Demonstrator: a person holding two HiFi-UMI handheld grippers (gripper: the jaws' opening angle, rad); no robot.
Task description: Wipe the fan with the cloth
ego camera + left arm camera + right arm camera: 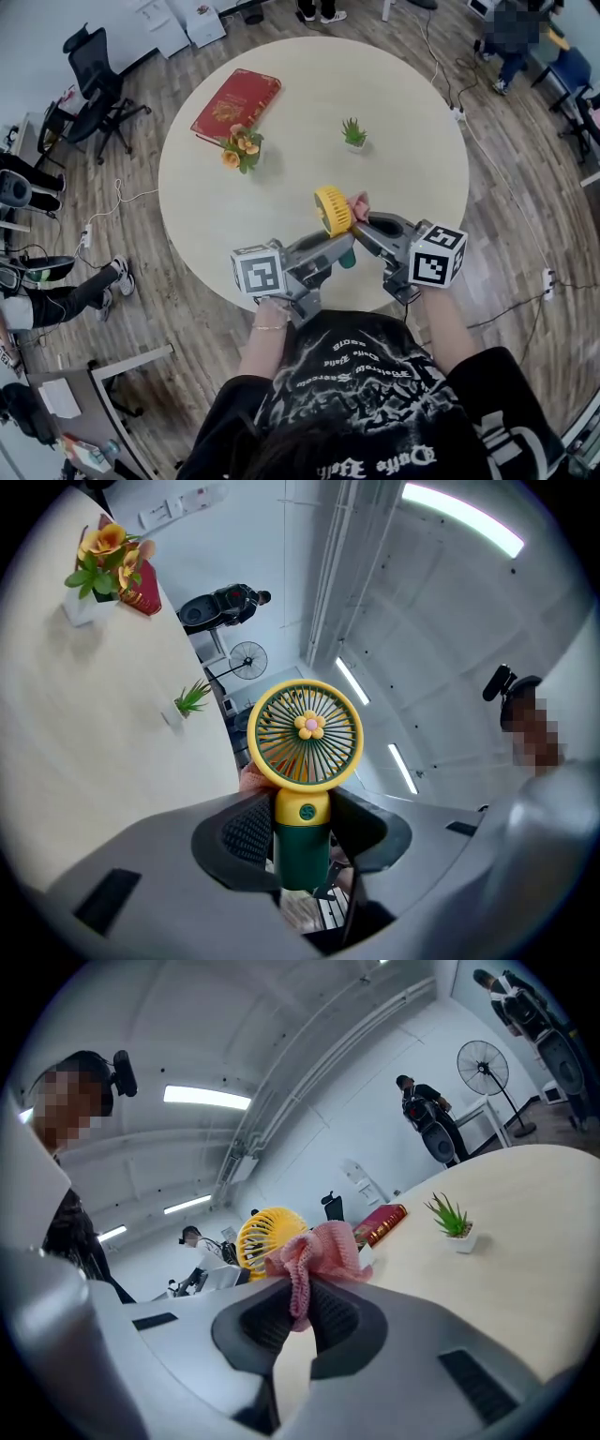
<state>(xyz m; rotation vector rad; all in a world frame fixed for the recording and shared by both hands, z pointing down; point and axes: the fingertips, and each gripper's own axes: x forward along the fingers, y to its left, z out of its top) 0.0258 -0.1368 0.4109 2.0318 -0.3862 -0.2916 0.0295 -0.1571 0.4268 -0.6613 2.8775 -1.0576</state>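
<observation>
Closest in the head view, the person point(375, 394) in a black printed shirt fills the 6 o'clock edge. The left gripper point(342, 247) reaches out from 7 o'clock and the right gripper point(366, 218) from 5 o'clock. Their tips meet over the near edge of the round counter point(412, 131).

In the left gripper view the fingers point(246, 829) stand about half open, clamped on either side of the dark green handle of the fan point(306, 733). Its yellow-ringed head, with a small flower at the centre, sticks out past the tips. In the right gripper view the fingers point(267, 1321) are drawn almost together, pinching a bunched pink knitted cloth point(314, 1255) that bulges out beyond them.

Seen from above, the cloth lies against the fan's head on its 3 o'clock side. A pink edge also shows behind the head at 8 o'clock in the left gripper view. Fan and cloth are both held off the counter, toward 6 o'clock of the round top.

Further out on the counter, a small green plant point(354, 134) in a white pot stands at about 1 o'clock of the centre. A pot of orange flowers point(242, 147) stands at 10 o'clock. Just beyond it at 11 o'clock lies a red book point(236, 103); whether the two touch I cannot tell.

Past the counter a black office chair point(98, 89) stands on the wood floor point(525, 216) at 10 o'clock, and a pedestal fan point(483, 1068) stands far off by the wall
</observation>
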